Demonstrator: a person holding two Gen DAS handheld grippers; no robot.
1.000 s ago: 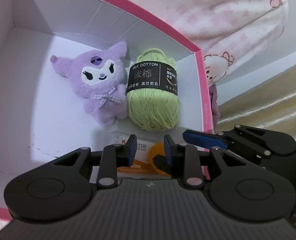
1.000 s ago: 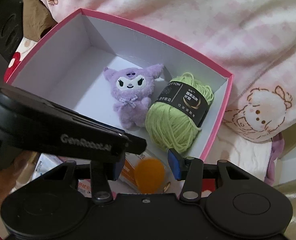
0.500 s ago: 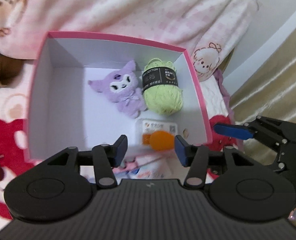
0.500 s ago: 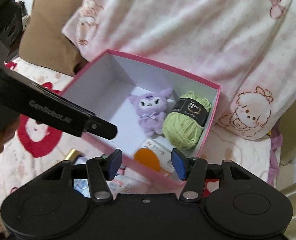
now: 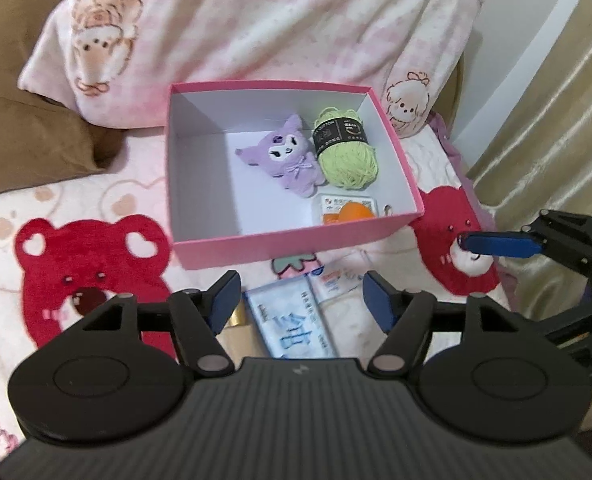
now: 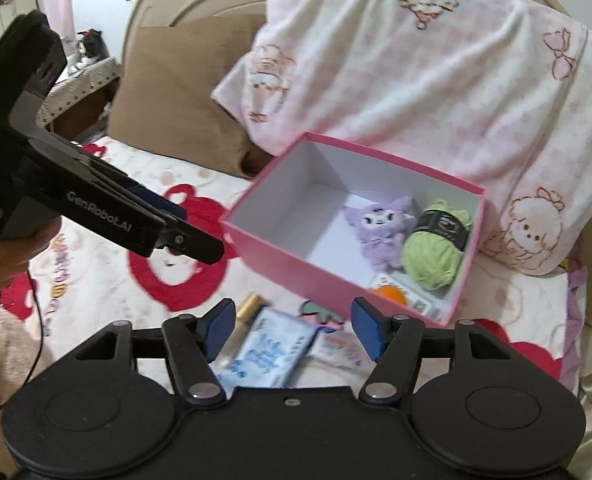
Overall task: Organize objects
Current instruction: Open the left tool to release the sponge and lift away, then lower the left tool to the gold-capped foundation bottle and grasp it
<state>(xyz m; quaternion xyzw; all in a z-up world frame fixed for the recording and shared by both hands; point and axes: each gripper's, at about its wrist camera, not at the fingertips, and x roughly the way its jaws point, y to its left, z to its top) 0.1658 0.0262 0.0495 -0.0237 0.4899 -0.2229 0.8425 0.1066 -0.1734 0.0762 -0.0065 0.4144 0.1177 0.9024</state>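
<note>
Left wrist view. Left claw (image 5: 300, 294) at lower centre, jaws opening, nothing between the pads; it hangs above the bed. Pink box (image 5: 279, 245) at mid-frame, open top, white inside, resting on a bedspread (image 5: 95, 216) printed with red bears. Inside the box, along its right half: purple plush toy (image 5: 285, 156), touching a ball of green yarn (image 5: 346, 156) to its right, which wears a black label. In the near right corner lies a white and orange packet (image 5: 346, 208) with an orange round thing on it; what that is, cannot tell. Below the box, on the bedspread, a blue and white tissue pack (image 5: 291, 326) and a smaller white packet (image 5: 336, 282), both loose. Pink checked pillow (image 5: 255, 20) behind the box, brown pillow (image 5: 19, 120) at left. Right claw (image 5: 500, 245) enters from the right edge with one blue pad visible.

Right wrist view. Right claw (image 6: 289, 326) at lower centre, jaws opening, empty. Pink box (image 6: 296, 264) at centre right, with the plush toy (image 6: 380, 228) and the yarn (image 6: 434, 248) against its far right wall. Tissue pack (image 6: 271, 350) lies just below the box, between the pads in the frame but untouched; a gold tube (image 6: 245, 314) sits beside it at left. A hand (image 6: 3, 256) at left edge grips the left claw's black body.
</note>
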